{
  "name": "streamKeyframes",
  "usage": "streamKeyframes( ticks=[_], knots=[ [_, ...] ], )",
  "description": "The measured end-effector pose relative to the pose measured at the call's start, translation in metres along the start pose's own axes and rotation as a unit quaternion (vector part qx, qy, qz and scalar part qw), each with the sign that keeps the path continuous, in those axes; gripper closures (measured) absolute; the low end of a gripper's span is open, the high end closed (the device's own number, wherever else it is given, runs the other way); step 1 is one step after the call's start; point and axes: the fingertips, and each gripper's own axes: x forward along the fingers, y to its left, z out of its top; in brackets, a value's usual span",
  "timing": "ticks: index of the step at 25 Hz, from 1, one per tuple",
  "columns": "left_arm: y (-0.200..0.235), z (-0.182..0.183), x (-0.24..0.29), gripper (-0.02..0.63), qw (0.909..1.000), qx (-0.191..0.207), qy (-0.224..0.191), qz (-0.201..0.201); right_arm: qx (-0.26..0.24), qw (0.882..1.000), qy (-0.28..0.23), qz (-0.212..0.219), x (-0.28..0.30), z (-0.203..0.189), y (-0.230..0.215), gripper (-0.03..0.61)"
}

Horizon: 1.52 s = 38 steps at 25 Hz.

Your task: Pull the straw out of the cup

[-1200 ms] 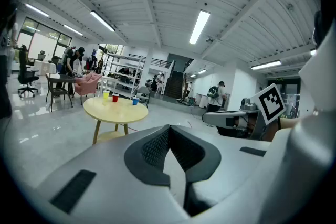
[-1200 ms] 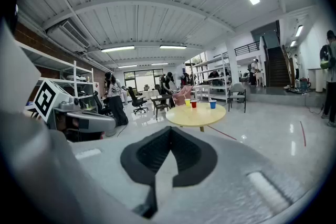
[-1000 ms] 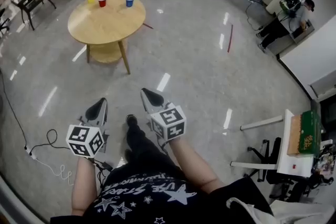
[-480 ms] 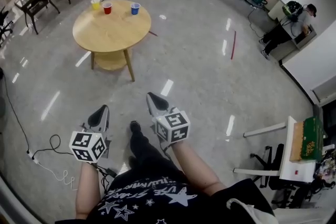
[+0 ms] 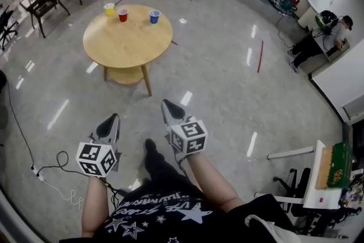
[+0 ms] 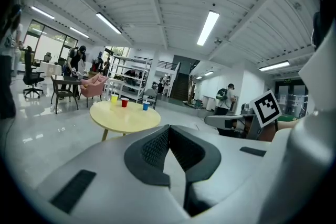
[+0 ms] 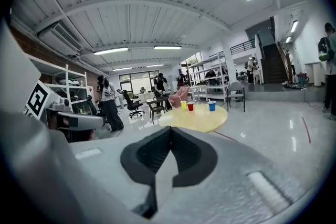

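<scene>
Straw too small to make out. Yellow cup (image 5: pixel 109 9), red cup (image 5: pixel 123 15) and blue cup (image 5: pixel 154 16) stand at the round surface's (image 5: pixel 128 45) far edge. Nothing pulled yet. My left gripper (image 5: pixel 112 118) and right gripper (image 5: pixel 166 104) are pressed together, empty, well apart from the surface. Approach, grasp and pull remain.

A yellow plastic cup (image 5: pixel 109 9), a red plastic cup (image 5: pixel 123 15) and a blue plastic cup (image 5: pixel 154 16) were seen on a pale tan round wooden bench (image 5: pixel 128 42), over a glossy grey floor (image 5: pixel 227 82).
</scene>
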Motion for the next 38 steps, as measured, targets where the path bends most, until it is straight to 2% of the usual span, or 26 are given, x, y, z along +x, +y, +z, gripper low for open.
streamKeyframes(
  ticks=[3,8,17,30,38],
  knots=[
    [0.014,0.013,0.022,0.609,1.0,0.002,-0.001,0.004,-0.009,1.0,0.004,0.003,0.029,0.011,-0.011,0.578],
    [0.037,0.04,0.058,0.609,0.9999,0.003,0.004,0.014,0.004,1.0,0.003,0.017,0.072,0.034,-0.028,0.578],
    [0.058,0.071,0.115,0.609,0.9998,0.006,0.006,0.019,0.002,0.999,0.007,0.032,0.128,0.06,-0.063,0.578],
    [0.1,0.095,0.205,0.609,0.9993,0.004,0.017,0.034,0.001,0.999,0.014,0.051,0.206,0.081,-0.127,0.578],
    [0.115,0.111,0.238,0.609,0.999,0.006,0.02,0.04,-0.012,0.998,0.017,0.061,0.236,0.094,-0.152,0.578]
  ],
)
